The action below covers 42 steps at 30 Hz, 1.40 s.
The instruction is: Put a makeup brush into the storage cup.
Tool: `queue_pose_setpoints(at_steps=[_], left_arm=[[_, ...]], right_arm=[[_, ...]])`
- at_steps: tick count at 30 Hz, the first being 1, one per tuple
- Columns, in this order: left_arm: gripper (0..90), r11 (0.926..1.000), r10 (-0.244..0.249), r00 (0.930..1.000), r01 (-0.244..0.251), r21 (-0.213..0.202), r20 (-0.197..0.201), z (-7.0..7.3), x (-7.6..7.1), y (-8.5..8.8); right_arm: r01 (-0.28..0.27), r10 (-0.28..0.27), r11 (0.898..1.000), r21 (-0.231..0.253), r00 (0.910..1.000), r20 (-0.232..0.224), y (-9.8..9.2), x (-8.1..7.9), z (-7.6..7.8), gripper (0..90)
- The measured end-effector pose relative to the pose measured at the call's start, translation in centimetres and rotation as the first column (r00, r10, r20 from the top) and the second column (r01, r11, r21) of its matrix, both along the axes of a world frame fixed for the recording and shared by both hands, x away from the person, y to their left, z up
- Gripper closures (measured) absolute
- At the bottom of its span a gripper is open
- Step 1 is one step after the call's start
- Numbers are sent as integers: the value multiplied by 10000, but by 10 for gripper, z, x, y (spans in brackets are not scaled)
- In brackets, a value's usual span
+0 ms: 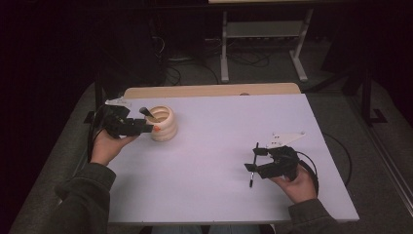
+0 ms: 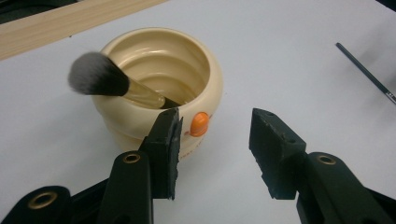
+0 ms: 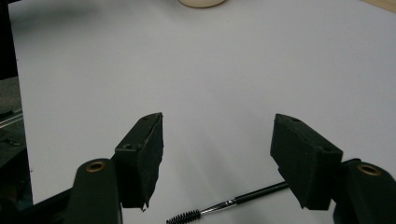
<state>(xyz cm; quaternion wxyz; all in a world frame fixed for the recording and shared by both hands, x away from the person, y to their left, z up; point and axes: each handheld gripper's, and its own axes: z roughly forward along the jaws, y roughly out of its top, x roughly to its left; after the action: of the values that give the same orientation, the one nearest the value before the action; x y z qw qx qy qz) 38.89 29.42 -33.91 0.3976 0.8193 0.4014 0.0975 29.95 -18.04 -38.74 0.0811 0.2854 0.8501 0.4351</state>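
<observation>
A cream ribbed pot (image 1: 163, 124) with an orange mark stands at the far left of the white table (image 1: 214, 146). A makeup brush (image 1: 144, 111) leans inside it, its dark bristle head (image 2: 98, 74) sticking out over the pot's (image 2: 159, 70) rim. My left gripper (image 1: 146, 127) is just left of the pot, and in the left gripper view it (image 2: 215, 144) is open with nothing between the jaws. A thin black mascara wand (image 1: 253, 165) lies on the table at the right. My right gripper (image 1: 254, 160) is open over it, and the wand (image 3: 233, 203) lies on the table between the jaws (image 3: 217, 154), untouched.
A wooden strip (image 1: 209, 90) runs along the table's far edge. Beyond it, a metal frame (image 1: 263, 44) and cables sit on the dark floor. Bare white tabletop lies between the pot and the wand.
</observation>
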Motion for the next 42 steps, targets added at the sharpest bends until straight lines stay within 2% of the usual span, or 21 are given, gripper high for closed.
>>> queue_pose_setpoints(at_steps=[5, 11, 12, 19, 26, 30, 35, 42], left_arm=[[516, 9994, -224, 9997, 225, -249, 19, -3, -7, -2], [494, 9990, -429, 9991, 429, -109, -15, -7, -12, -5], [494, 9992, -351, 9994, 351, -208, 17, -7, -14, -6], [487, 9985, -491, 9987, 494, -218, 126, -8, -20, -9], [457, 9986, -513, 9986, 515, -130, 119, -10, -26, -10], [448, 9980, -534, 9984, 540, -328, 188, -9, -27, -13], [442, 9971, -704, 9972, 710, -261, 238, -8, -30, -16], [430, 9955, -804, 9960, 822, -466, 389, -8, -35, -20]], right_arm=[[63, -62, 10000, -34, 10000, 35, -2, -1, 0, 332], [190, -189, 9998, -72, 9998, 56, -7, 0, 0, 332], [225, -225, 9997, -59, 9997, 0, -7, 0, 0, 332], [257, -257, 9994, -231, 9997, -29, -6, 0, -2, 332], [311, -306, 9987, -404, 9994, 135, -9, -3, -1, 329], [303, -293, 9987, -410, 9992, 255, -11, -4, -1, 326], [363, -355, 9982, -467, 9992, 189, -12, -5, -1, 324], [310, -303, 9983, -492, 9994, 144, -11, -4, -2, 316]])
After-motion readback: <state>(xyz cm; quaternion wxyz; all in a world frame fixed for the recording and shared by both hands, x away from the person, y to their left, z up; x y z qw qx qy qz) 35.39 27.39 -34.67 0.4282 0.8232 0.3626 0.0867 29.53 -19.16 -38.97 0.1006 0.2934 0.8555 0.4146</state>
